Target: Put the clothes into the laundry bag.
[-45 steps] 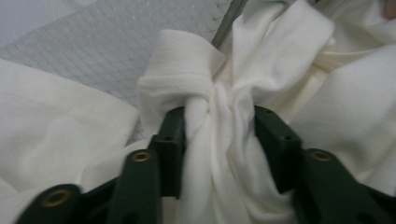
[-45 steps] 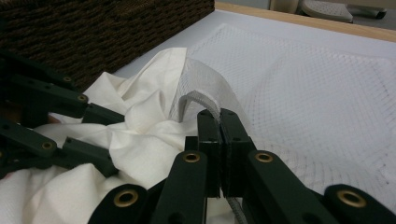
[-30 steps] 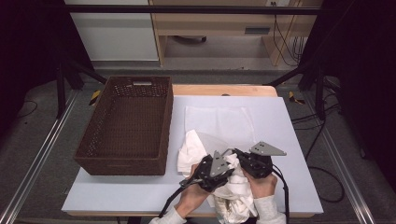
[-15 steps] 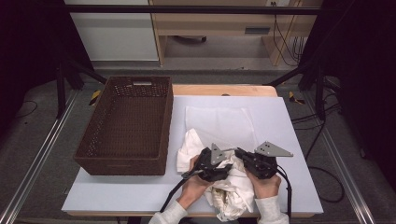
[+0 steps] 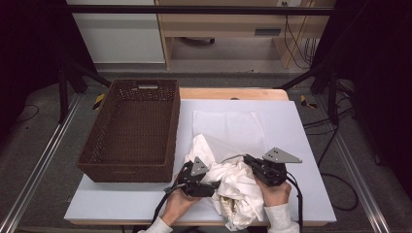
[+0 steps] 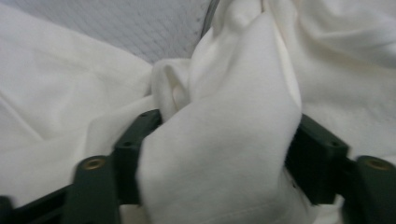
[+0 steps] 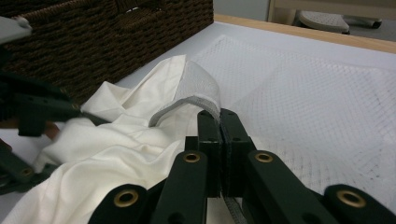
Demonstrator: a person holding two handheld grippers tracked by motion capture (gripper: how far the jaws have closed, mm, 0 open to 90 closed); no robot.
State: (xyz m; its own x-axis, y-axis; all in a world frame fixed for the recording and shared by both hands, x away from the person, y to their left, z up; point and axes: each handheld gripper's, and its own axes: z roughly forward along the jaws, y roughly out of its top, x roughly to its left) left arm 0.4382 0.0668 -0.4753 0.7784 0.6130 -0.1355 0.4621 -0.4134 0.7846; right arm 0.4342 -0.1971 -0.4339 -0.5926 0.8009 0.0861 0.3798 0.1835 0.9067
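The right gripper [image 7: 219, 122] pinches the mesh bag's [image 7: 198, 86] edge, fingers fully closed; the left gripper [image 6: 224, 156], fingers just narrowing, straddles a fold of soft white cloth [image 5: 233, 187] heaped on the tabletop [image 5: 301, 141] beside the wicker basket [image 5: 131, 131]; the thick, slippery fold could slide free.

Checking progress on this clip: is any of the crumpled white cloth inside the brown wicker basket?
No: the crumpled white cloth lies on the table beside the brown wicker basket, whose inside holds nothing.
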